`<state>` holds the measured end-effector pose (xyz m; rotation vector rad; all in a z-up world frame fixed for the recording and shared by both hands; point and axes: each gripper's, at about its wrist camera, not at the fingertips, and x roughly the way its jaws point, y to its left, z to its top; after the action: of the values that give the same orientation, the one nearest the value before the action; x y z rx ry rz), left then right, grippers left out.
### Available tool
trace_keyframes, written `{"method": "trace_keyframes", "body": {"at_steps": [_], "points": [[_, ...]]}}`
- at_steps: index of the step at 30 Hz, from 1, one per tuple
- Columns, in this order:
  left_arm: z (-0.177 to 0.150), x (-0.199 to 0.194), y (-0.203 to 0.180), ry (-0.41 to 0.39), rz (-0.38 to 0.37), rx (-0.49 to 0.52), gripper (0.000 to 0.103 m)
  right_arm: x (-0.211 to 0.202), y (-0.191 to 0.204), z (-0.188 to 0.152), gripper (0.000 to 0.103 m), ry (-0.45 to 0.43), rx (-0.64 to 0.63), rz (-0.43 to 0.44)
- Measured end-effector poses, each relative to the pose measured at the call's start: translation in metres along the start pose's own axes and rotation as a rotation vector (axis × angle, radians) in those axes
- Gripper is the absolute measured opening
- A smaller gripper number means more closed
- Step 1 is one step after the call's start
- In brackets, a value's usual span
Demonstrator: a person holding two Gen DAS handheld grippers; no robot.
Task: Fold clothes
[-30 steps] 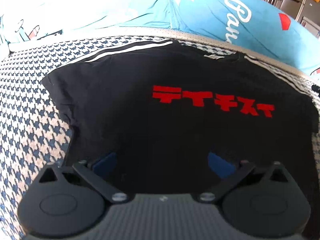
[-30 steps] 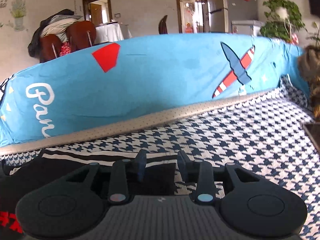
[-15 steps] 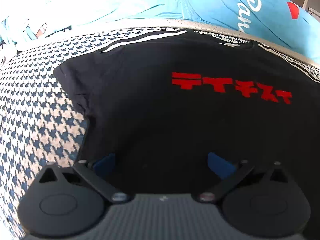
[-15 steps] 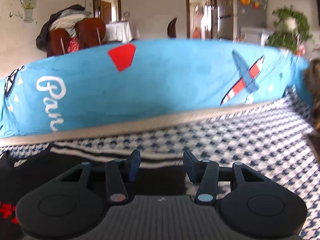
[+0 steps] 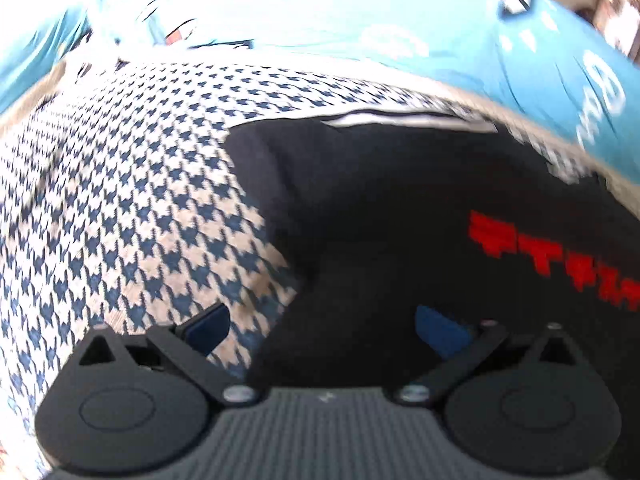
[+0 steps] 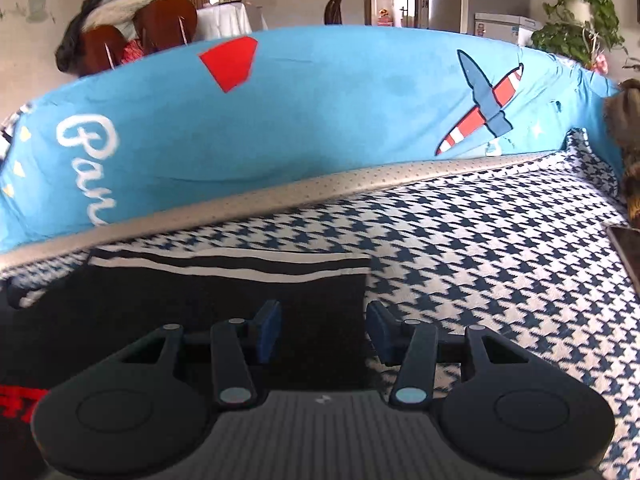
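Houndstooth fabric in navy and white covers the wide surface on which everything lies, and behind it rises a long blue cushion printed with white script, a red shape and a striped aeroplane. Spread flat on the houndstooth is a black T-shirt with red lettering across its chest and white stripes along its far edge. In the left wrist view its sleeve and side edge run diagonally across the frame; in the right wrist view its other sleeve ends in a straight hem. The left gripper hangs over the shirt's left edge with its blue fingers spread wide, one above the bare houndstooth, the other above black cloth, holding nothing. The right gripper sits over the sleeve hem, its fingers parted too and empty, straddling that hem.
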<state>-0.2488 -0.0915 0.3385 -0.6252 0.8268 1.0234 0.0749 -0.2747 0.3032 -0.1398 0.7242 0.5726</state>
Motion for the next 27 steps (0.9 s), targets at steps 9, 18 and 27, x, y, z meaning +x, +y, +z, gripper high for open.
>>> {"method": "trace_keyframes", "body": {"at_steps": [9,18,27], "points": [[0.039,0.001,0.044,-0.061,-0.008,-0.116,0.103,-0.041,0.044,-0.024,0.063,0.051,0.018,0.196],[0.070,0.026,0.075,-0.061,-0.024,-0.203,0.103,-0.076,0.096,-0.055,0.072,0.122,-0.003,0.373],[0.097,0.052,0.098,-0.030,-0.102,-0.279,0.103,-0.076,0.142,-0.082,0.074,0.186,-0.148,0.425]]}}
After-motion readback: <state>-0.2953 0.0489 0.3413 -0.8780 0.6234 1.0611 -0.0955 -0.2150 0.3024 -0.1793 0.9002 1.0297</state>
